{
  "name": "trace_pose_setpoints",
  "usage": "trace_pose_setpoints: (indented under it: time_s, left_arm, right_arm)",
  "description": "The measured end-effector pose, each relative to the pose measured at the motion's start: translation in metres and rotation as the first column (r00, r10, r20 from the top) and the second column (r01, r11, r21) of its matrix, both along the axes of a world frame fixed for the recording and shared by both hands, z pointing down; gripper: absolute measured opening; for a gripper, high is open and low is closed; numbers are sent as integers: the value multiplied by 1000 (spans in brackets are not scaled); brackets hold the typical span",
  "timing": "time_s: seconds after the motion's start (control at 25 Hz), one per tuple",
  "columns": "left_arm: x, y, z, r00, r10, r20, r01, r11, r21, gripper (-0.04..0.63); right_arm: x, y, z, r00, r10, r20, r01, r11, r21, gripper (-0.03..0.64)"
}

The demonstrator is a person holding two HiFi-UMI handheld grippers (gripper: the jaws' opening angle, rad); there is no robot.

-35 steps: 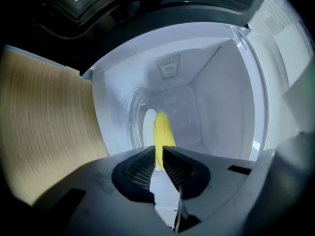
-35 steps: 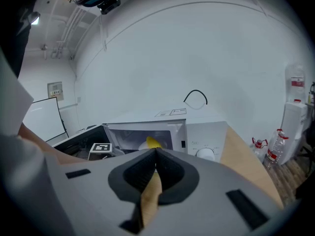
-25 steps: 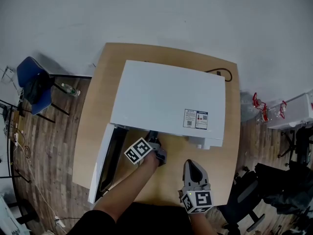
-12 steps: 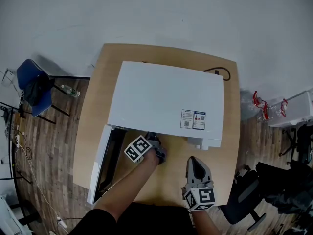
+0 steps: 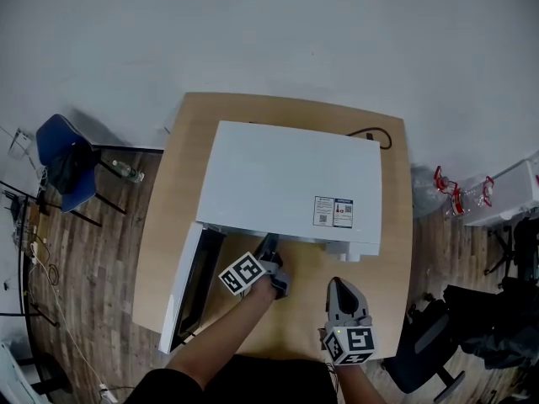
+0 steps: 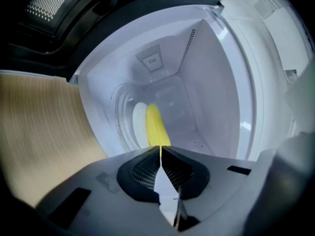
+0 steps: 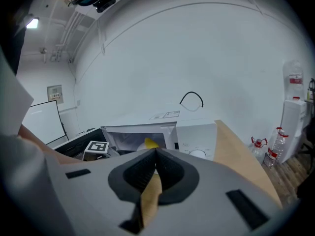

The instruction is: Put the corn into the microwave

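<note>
Although the white microwave (image 5: pixel 286 175) carries a sticker (image 5: pixel 334 211) with blue and red marks on its top, the writing is too small to read. In the right gripper view a second pale label (image 7: pixel 166 115) on the top is also unreadable. The corn (image 6: pixel 156 128) is a smooth, long, bright yellow cob. It lies inside the microwave on a white round plate (image 6: pixel 139 124), and the door (image 5: pixel 181 289) stands open. The left gripper (image 6: pixel 161 149) is at the opening, its jaws pressed together with nothing between them. The right gripper (image 7: pixel 156 151) is over the wooden table (image 5: pixel 168 200), also closed and empty.
</note>
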State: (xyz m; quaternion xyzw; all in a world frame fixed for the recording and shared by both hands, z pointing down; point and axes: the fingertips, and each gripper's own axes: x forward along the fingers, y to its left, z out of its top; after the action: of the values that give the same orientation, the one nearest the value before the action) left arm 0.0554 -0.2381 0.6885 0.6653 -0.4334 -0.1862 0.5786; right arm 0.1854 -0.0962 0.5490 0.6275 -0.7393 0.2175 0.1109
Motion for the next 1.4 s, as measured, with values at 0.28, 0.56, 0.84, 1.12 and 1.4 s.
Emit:
trace_pose_setpoints:
  time_s: [0.28, 0.56, 0.84, 1.12, 1.4]
  left_arm:
    - [-14, 45, -36, 997, 63, 49, -66, 996, 61, 18]
    - [-35, 102, -106, 988, 92, 127, -118, 969, 218, 17]
    - [-50, 174, -165, 934, 148, 326, -268, 893, 361, 17]
    - [-76, 229, -209, 837, 107, 536, -397, 793, 461, 17]
    - [-110, 257, -236, 773, 14, 635, -436, 739, 514, 17]
  right_arm:
    - [-16, 20, -14, 1000, -14, -1, 14, 999, 34, 59]
    - [-32, 46, -38, 1000, -3, -21, 5, 997, 80, 59]
    - [-42, 94, -36, 999, 42, -22, -41, 997, 67, 60]
    - [-76, 129, -55, 1000, 15, -16, -13, 994, 109, 59]
    - [-101, 155, -76, 999, -23, -40, 28, 990, 140, 60]
